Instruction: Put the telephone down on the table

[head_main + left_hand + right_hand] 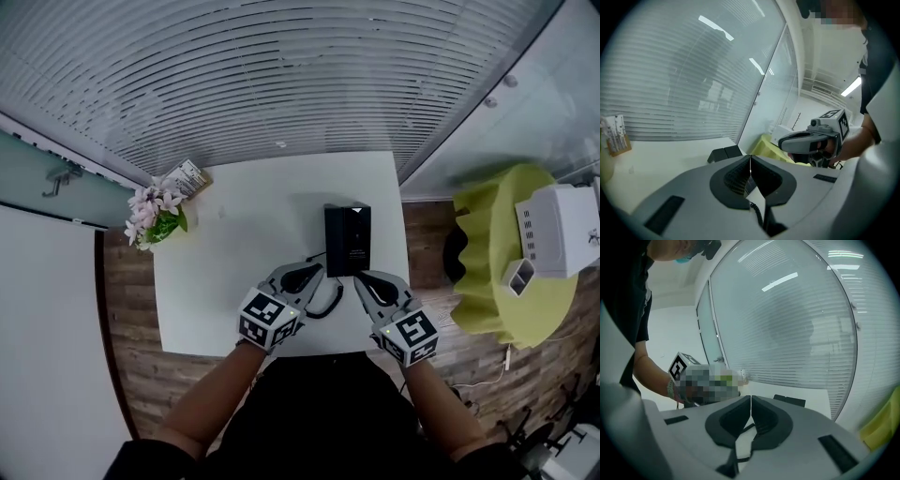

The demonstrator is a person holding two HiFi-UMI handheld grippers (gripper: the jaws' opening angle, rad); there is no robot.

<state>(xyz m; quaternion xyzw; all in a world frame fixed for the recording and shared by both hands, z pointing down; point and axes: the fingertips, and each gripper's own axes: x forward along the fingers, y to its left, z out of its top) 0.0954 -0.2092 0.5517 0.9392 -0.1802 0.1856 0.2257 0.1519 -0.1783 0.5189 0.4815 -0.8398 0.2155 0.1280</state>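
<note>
The black telephone (347, 240) lies flat on the white table (253, 234), right of centre. Its coiled cord (326, 302) loops towards the table's front edge, between my two grippers. My left gripper (315, 272) sits just left of the phone's near end, shut with nothing between its jaws. My right gripper (362, 279) is just in front of the phone, also shut and empty. In the left gripper view the telephone (723, 153) lies beyond the shut left gripper (750, 162) and the cord (757, 213) runs below it. The right gripper view shows the telephone (789, 400) past the shut right gripper (751, 405).
A pot of pink flowers (155, 217) and a small box (187, 176) stand at the table's far left corner. A glass wall with blinds (281, 75) runs behind the table. To the right stands a yellow-green covered round table (492, 253) with a white device (561, 229).
</note>
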